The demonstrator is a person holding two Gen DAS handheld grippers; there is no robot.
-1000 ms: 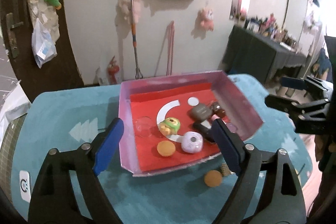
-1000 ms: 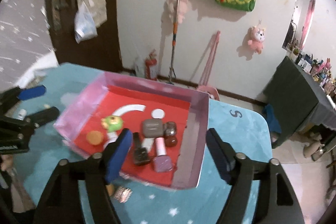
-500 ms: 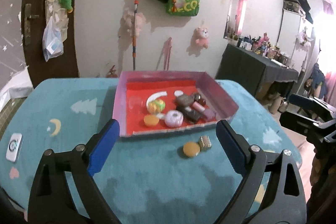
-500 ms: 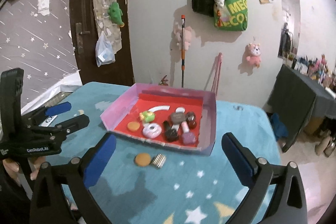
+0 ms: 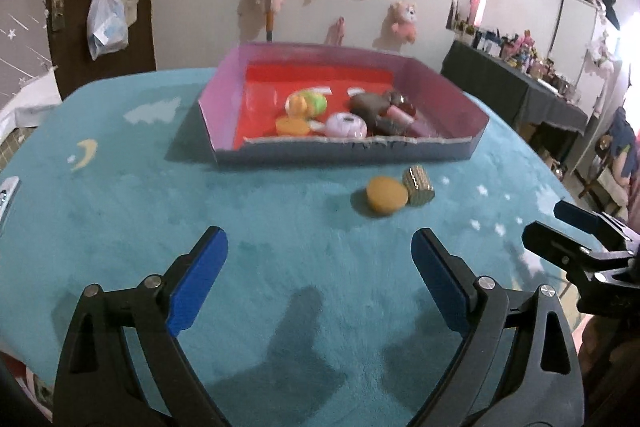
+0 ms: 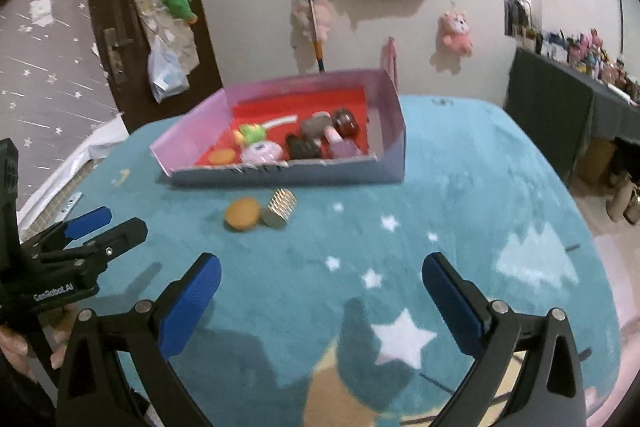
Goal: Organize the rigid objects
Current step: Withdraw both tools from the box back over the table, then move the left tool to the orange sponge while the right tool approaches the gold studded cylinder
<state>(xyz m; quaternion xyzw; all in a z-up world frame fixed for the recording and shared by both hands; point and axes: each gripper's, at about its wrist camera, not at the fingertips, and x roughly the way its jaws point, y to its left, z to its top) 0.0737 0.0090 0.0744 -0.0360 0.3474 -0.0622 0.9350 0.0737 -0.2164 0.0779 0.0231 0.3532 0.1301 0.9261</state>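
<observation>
A pink box with a red floor [image 5: 224, 107] [image 6: 390, 131] stands on the teal table and holds several small objects, among them a green and yellow toy [image 5: 306, 103] and a pink round case [image 5: 346, 125]. An orange disc [image 5: 386, 195] [image 6: 242, 214] and a ribbed gold cylinder [image 5: 418, 185] [image 6: 280, 213] lie side by side on the table just in front of the box. My left gripper [image 5: 318, 285] is open and empty, low over the table short of them. My right gripper [image 6: 320, 303] is open and empty, also near the table's front.
The teal cloth [image 5: 120, 207] carries star, moon and tree prints. A small white device [image 5: 6, 193] lies at the left edge. A dark door [image 6: 120, 27] and a wall with hung bags and toys stand behind. A dark side table with bottles [image 5: 520, 83] is at the right.
Both grippers have pulled back from over the box and dropped low toward the table's near side. The box and its contents now sit farther away; the disc and cylinder stay put.
</observation>
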